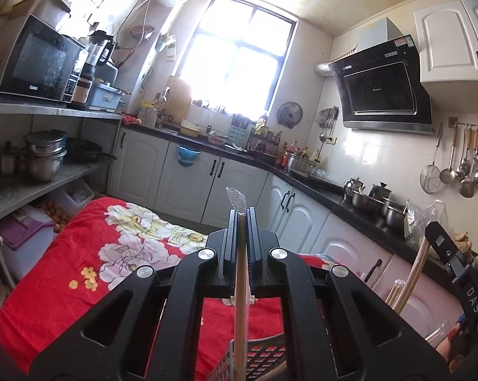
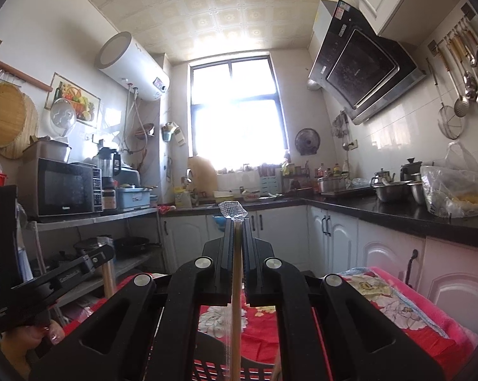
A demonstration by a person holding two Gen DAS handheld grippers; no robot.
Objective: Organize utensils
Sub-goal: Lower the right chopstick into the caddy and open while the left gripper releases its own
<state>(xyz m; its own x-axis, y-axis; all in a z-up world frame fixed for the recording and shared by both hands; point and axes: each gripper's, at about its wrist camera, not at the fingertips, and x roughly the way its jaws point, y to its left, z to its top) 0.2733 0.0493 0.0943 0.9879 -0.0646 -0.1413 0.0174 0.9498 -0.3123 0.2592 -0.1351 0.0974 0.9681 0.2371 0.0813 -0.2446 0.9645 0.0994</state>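
My left gripper (image 1: 242, 214) is shut on a wooden chopstick in a clear plastic wrapper (image 1: 240, 285); the wrapper tip sticks out past the fingertips. My right gripper (image 2: 237, 220) is shut on a like wrapped wooden chopstick (image 2: 236, 311). Both are held upright above a slotted plastic basket (image 1: 254, 355), whose edge also shows in the right wrist view (image 2: 213, 365). The right gripper shows at the right edge of the left wrist view (image 1: 442, 241), with a wooden stick beside it. The left gripper shows at the left of the right wrist view (image 2: 102, 254).
A table with a red floral cloth (image 1: 89, 254) lies below. A metal shelf with microwave (image 1: 38, 60) and pots stands left. A black counter (image 1: 350, 203) with bowls, kettle and bags runs right. Ladles hang on the wall (image 1: 467, 162).
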